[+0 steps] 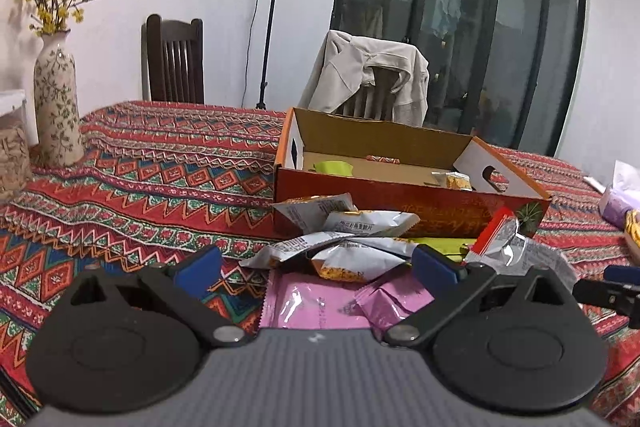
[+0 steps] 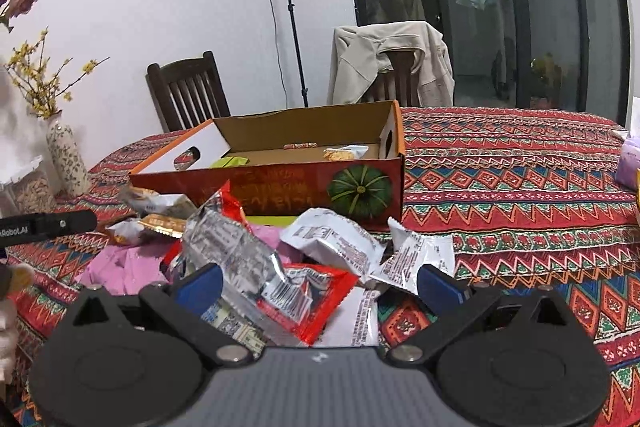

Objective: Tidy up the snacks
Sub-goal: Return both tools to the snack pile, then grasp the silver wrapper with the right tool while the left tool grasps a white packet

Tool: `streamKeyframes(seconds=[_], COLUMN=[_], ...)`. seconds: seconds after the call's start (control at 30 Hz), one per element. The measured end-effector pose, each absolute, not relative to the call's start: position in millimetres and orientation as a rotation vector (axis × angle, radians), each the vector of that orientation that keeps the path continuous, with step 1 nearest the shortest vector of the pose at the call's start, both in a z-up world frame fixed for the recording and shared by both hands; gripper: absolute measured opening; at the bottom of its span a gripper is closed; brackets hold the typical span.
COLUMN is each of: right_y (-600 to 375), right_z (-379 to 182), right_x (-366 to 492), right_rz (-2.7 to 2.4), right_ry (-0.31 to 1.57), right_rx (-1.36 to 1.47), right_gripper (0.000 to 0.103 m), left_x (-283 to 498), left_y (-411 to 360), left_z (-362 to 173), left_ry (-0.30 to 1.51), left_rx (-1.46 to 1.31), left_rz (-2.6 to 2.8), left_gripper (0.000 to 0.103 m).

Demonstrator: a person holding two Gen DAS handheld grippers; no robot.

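An open orange cardboard box with a pumpkin picture stands on the patterned tablecloth. Inside lie a green packet, a yellow snack packet and a small red wrapped piece. In front of the box is a pile of snack packets: silver-and-orange ones, pink ones, a red-and-silver one and white ones. My left gripper is open over the pink and silver packets. My right gripper is open, its jaws on either side of the red-and-silver packet, not closed on it.
A floral vase with yellow branches and a clear jar stand at the table's left. Two wooden chairs are behind the table, one draped with a beige jacket. A purple tissue pack lies at the right edge.
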State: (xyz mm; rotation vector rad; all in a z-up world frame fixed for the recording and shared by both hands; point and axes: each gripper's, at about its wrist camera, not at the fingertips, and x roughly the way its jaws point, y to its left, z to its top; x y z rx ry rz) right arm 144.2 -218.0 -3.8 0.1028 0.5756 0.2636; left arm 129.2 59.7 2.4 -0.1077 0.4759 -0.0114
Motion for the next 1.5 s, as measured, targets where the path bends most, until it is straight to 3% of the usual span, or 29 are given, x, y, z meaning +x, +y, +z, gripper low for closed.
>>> streamKeyframes(seconds=[0.87, 0.93, 1.0, 1.2, 1.5], right_y=[-135, -134, -134, -135, -165], right_z=[-22, -27, -29, -27, -8], right_x=[171, 172, 171, 160, 154], right_rz=[0.408, 0.407, 0.42, 0.424, 0.388], right_ry=[0.613, 0.62, 0.615, 0.567, 0.47], right_rx=[-0.271, -0.277, -0.277, -0.286, -0.128], right_gripper=[0.103, 0.101, 0.091, 0.077, 0.075], left_x=[133, 134, 134, 134, 135], left_y=[73, 73, 73, 73, 72], left_z=[-3, -4, -3, -4, -5], left_ry=[0.509, 0.512, 0.512, 0.512, 0.518], left_rx=[-0.188, -0.19, -0.193, -0.197, -0.19], left_rz=[-0.032, -0.032, -0.031, -0.025, -0.014], left_gripper=[0.103, 0.103, 0.103, 0.103, 0.103])
